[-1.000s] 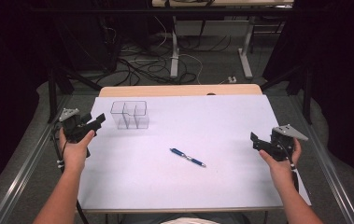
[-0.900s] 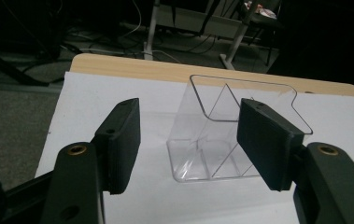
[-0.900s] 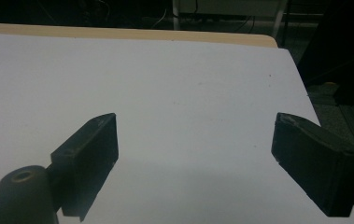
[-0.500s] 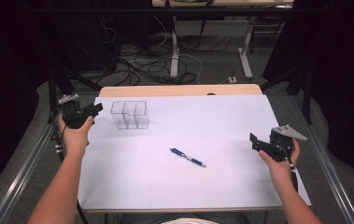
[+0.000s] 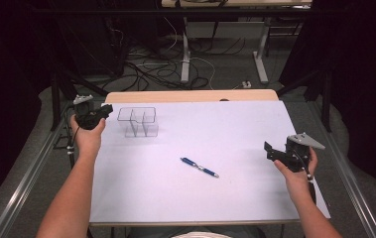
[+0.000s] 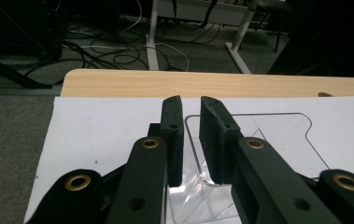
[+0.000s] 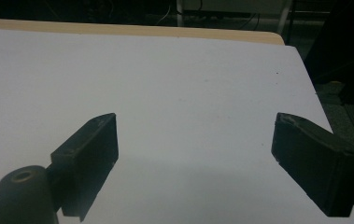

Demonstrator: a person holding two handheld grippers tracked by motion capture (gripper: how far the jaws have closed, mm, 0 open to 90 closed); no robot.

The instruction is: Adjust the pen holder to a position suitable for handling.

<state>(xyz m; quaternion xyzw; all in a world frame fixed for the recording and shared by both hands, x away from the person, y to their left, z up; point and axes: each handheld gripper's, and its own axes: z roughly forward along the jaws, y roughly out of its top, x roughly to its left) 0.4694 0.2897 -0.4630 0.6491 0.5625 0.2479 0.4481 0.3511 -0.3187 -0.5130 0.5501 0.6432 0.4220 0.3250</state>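
Note:
A clear plastic organizer (image 5: 138,122) with several compartments stands at the far left of the white-covered table (image 5: 225,124). My left gripper (image 5: 107,110) hovers just left of it, at the table's left edge. In the left gripper view its jaws (image 6: 191,105) are closed to a thin gap with nothing between them, and the organizer (image 6: 268,135) lies just beyond. A blue pen (image 5: 199,167) lies near the table's middle. My right gripper (image 5: 269,149) is held at the right edge with its jaws (image 7: 195,126) wide open over bare white surface.
A bare wooden strip (image 5: 190,96) runs along the table's far edge. Beyond it the floor holds cables (image 5: 146,69) and white desk legs (image 5: 185,54). Metal rails (image 5: 27,178) run along both sides of the table.
My left gripper has moved forward and slightly right, closer to the organizer's left side. The right gripper, pen and organizer have stayed put.

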